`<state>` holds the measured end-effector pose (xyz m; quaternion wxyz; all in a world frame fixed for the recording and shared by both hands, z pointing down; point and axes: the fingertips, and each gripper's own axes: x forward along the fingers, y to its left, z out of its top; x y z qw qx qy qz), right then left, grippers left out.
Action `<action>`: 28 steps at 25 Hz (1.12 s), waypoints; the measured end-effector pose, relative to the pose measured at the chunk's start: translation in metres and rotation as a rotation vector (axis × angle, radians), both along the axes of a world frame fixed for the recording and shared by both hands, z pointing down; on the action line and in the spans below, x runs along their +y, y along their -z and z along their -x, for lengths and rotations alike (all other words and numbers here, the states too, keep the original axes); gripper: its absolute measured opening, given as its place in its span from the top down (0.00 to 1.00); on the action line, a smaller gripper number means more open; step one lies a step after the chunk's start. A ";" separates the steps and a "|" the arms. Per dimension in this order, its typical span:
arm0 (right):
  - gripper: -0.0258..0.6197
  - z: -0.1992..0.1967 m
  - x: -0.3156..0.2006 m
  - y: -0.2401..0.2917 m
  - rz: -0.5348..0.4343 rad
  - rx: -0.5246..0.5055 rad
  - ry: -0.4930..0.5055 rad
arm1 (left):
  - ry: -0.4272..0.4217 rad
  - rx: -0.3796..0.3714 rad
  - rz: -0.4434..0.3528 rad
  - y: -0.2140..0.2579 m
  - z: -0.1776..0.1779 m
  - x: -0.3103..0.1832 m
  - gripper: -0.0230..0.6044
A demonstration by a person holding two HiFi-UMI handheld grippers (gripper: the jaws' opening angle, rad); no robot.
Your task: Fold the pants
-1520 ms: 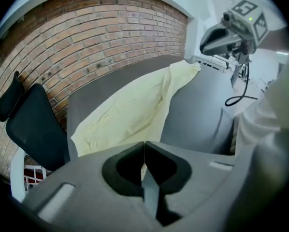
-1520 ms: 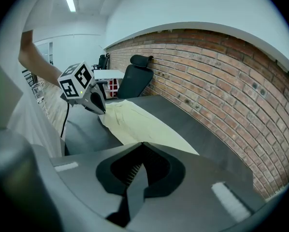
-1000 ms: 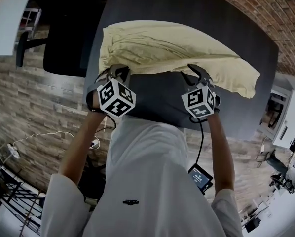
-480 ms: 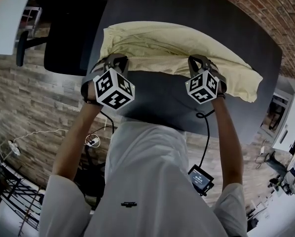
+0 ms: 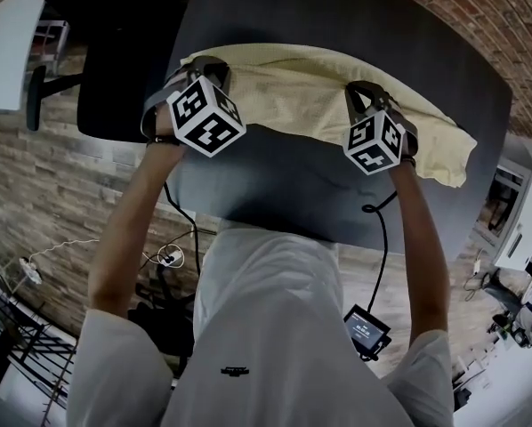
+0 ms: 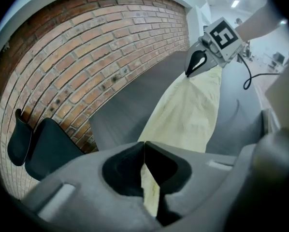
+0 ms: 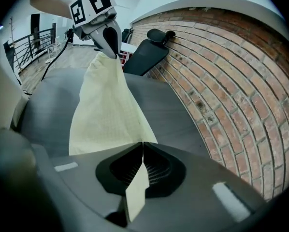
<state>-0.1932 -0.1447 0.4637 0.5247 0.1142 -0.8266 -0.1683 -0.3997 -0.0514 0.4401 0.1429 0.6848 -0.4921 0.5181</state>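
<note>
Pale yellow pants (image 5: pixel 293 83) lie across the dark round table (image 5: pixel 337 16), partly folded over. My left gripper (image 5: pixel 204 64) is shut on the near edge of the cloth at the left end; a strip of fabric shows pinched between its jaws (image 6: pixel 143 154). My right gripper (image 5: pixel 362 94) is shut on the same edge further right, with cloth caught between its jaws (image 7: pixel 142 154). The pants (image 6: pixel 183 115) stretch taut between the two grippers, lifted a little off the table. Each gripper view shows the other gripper at the far end of the cloth (image 7: pixel 103 105).
A black office chair (image 5: pixel 115 69) stands left of the table. A brick wall (image 6: pixel 101 47) runs beyond the table's far edge. A white desk (image 5: pixel 8 43) is at the upper left. A cable hangs from the right gripper to a small device (image 5: pixel 366 330).
The right gripper's jaws, open a second ago, are now shut on the cloth. Both grippers have moved away from the person's body, carrying the pants' near edge over towards the far edge.
</note>
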 end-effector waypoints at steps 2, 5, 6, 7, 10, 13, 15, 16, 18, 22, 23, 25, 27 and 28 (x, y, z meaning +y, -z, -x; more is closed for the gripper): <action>0.94 0.003 -0.008 -0.001 -0.001 0.001 -0.007 | -0.003 -0.011 0.008 -0.007 0.006 -0.010 0.95; 0.94 0.008 -0.021 -0.003 -0.007 0.005 -0.012 | -0.008 -0.030 0.023 -0.018 0.013 -0.026 0.95; 0.94 0.011 -0.025 -0.004 -0.009 0.007 -0.012 | -0.008 -0.036 0.027 -0.022 0.016 -0.030 0.95; 0.94 0.013 -0.029 -0.006 -0.011 0.009 -0.011 | -0.006 -0.040 0.031 -0.026 0.019 -0.035 0.95; 0.94 0.023 -0.040 -0.011 -0.010 0.013 -0.015 | 0.001 -0.052 0.045 -0.038 0.029 -0.044 0.95; 0.94 0.031 -0.051 -0.022 -0.003 0.024 -0.019 | 0.012 -0.056 0.063 -0.055 0.038 -0.052 0.95; 0.94 0.034 -0.056 -0.032 0.001 0.039 -0.018 | 0.017 -0.063 0.078 -0.066 0.041 -0.056 0.95; 0.94 0.036 -0.059 -0.036 0.003 0.046 -0.018 | 0.023 -0.063 0.084 -0.072 0.042 -0.058 0.95; 0.93 0.038 -0.068 -0.044 -0.004 0.053 -0.033 | 0.043 -0.060 0.088 -0.080 0.044 -0.064 0.92; 0.96 0.039 -0.087 -0.046 -0.010 0.030 -0.122 | 0.098 -0.035 0.093 -0.089 0.048 -0.069 0.75; 0.96 0.040 -0.089 -0.045 -0.001 0.018 -0.141 | 0.105 -0.016 0.092 -0.089 0.047 -0.068 0.66; 0.96 0.040 -0.090 -0.041 0.012 -0.004 -0.164 | 0.102 0.018 0.085 -0.086 0.042 -0.066 0.59; 0.96 0.038 -0.086 -0.038 0.019 -0.021 -0.169 | 0.092 0.028 0.077 -0.083 0.036 -0.061 0.56; 0.96 0.037 -0.083 -0.037 0.023 -0.028 -0.168 | 0.090 0.025 0.076 -0.082 0.034 -0.057 0.54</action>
